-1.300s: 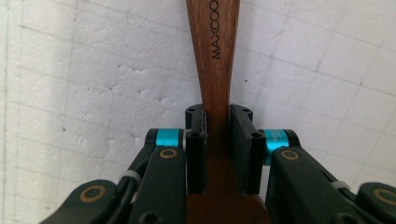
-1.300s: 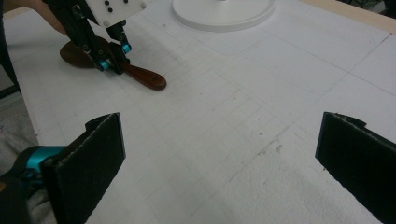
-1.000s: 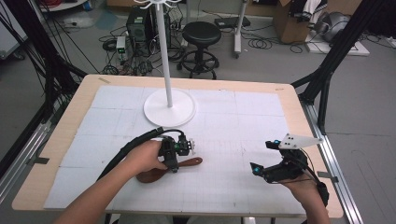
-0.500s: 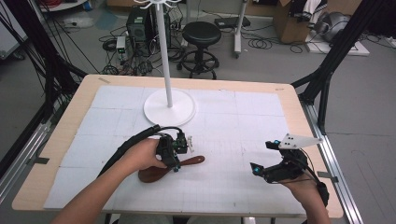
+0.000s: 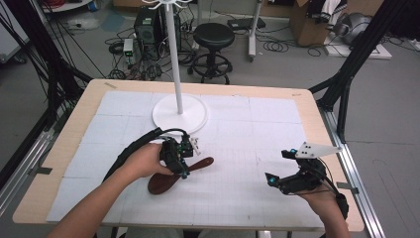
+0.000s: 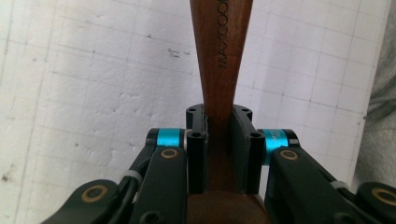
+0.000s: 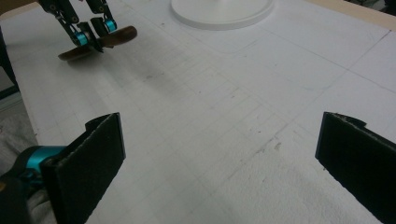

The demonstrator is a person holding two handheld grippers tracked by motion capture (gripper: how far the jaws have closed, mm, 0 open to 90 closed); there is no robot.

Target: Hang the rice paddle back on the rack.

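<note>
My left tongs [image 5: 184, 159] clamp a wooden spoon [image 5: 179, 174] near the desk's front edge. A white stand [image 5: 179, 113] rises behind it, toward the back edge. My right tongs [image 5: 277, 179] gape empty by the front right corner.

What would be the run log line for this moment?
left gripper: shut on wooden spoon handle | right gripper: open, holds nothing | white stand: upright on table

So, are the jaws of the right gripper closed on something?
No, the right gripper stands wide open over the bare white mat, with nothing between its two black pads.
</note>
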